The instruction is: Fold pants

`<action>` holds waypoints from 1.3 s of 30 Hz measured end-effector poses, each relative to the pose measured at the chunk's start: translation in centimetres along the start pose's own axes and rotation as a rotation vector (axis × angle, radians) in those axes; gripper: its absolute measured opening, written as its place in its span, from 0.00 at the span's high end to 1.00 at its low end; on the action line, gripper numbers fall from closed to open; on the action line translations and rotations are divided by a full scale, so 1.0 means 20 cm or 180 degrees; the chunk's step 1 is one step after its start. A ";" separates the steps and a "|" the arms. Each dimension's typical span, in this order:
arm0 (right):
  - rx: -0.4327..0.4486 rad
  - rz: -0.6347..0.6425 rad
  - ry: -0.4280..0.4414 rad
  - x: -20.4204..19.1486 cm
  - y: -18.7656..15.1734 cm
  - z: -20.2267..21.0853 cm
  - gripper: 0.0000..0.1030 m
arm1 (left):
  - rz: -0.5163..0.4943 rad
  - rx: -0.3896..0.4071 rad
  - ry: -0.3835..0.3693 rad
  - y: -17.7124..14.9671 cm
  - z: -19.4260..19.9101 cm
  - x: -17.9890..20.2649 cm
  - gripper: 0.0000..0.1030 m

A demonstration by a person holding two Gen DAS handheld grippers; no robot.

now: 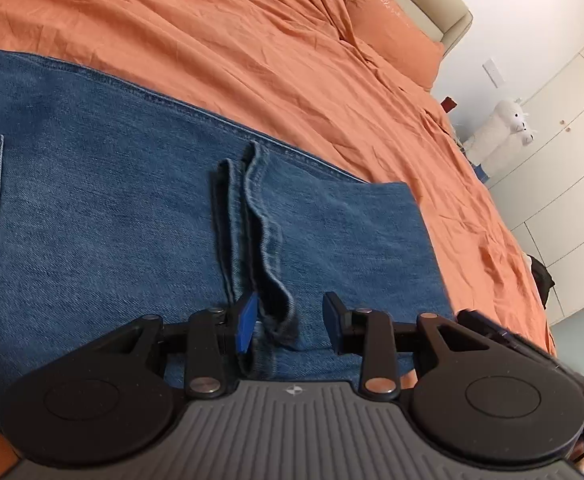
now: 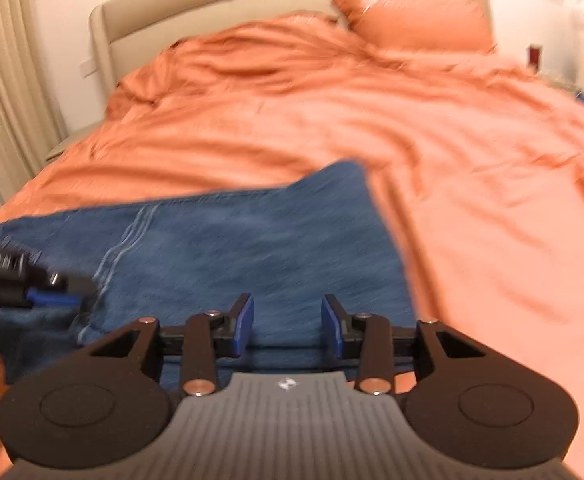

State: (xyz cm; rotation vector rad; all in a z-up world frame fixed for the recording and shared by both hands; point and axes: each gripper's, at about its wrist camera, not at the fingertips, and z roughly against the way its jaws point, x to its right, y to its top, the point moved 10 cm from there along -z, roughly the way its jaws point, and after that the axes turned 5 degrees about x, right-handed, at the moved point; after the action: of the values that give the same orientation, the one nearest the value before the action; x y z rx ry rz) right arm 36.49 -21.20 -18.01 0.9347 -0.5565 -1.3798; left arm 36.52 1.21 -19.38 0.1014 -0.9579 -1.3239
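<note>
Right-wrist view motion-blurred; left edge of the blue jeans [image 1: 104, 184] cut off, waistband out of frame. Denim folded flat on the orange bed sheet [image 1: 252, 48], back pocket at far left, stitched leg hems lying as a ridge across the top layer. Left tool [image 1: 290, 322] spread, hem loose between the pads, untouched. Right tool [image 2: 287, 326] spread above denim, pinching nothing.
</note>
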 end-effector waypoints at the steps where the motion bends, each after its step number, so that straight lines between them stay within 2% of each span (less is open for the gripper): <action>1: 0.0050 -0.0035 -0.0065 0.04 0.01 0.02 0.66 | -0.0054 0.0023 0.0010 0.00 0.00 0.01 0.80; 2: 0.0083 -0.0067 -0.0134 0.08 0.01 0.04 0.66 | -0.0132 0.0057 0.0052 0.01 0.01 0.03 0.85; 3: 0.0102 -0.0086 -0.0214 0.12 0.00 0.05 0.66 | -0.0203 0.0090 0.0067 0.01 0.02 0.04 0.99; 5: 0.0106 -0.0096 -0.0334 0.20 -0.01 0.05 0.66 | -0.0275 0.0261 0.0066 0.04 0.07 0.07 0.99; 8: 0.0052 -0.0286 -0.0401 0.32 -0.03 0.07 0.66 | -0.0259 0.0418 -0.0074 0.08 0.15 0.11 0.99; 10: -0.0015 -0.0377 -0.0332 0.35 -0.06 0.08 0.64 | -0.0261 0.0435 -0.0094 0.10 0.18 0.12 1.00; 12: -0.0065 -0.0290 -0.0355 0.36 -0.10 0.10 0.61 | -0.0226 0.0424 -0.0068 0.10 0.18 0.11 1.00; 15: -0.0200 0.0073 -0.0463 0.31 -0.14 0.06 0.61 | -0.0243 0.0304 0.0094 0.07 0.14 0.05 1.00; 17: -0.0227 0.0205 -0.0441 0.29 -0.16 0.04 0.61 | -0.0219 0.0149 0.0193 0.02 0.10 0.01 1.00; 24: -0.0158 0.0184 -0.0411 0.27 -0.15 0.05 0.62 | -0.0125 -0.0148 0.0313 -0.09 0.01 -0.10 1.00; 26: -0.0086 0.0244 -0.0425 0.26 -0.14 0.05 0.62 | 0.0000 -0.0200 0.0257 -0.09 0.01 -0.12 0.97; 29: 0.0007 0.0318 -0.0395 0.22 -0.11 0.06 0.62 | 0.0074 -0.0133 0.0154 -0.04 0.06 -0.12 0.86; 31: 0.0082 0.0328 -0.0359 0.20 -0.09 0.07 0.62 | 0.0170 -0.0034 0.0065 0.00 0.07 -0.12 0.65; 33: 0.0173 0.0294 -0.0329 0.18 -0.05 0.07 0.62 | 0.0244 0.0081 -0.0001 0.08 0.05 -0.12 0.57; 39: 0.0250 0.0172 -0.0435 0.21 -0.01 -0.01 0.62 | 0.0483 0.0096 -0.0066 0.22 -0.16 -0.18 0.54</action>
State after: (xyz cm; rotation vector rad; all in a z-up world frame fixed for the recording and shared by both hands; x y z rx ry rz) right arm 37.20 -25.16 -18.96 0.8859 -0.7390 -1.3881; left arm 42.20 4.08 -20.80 0.0373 -0.9840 -1.1733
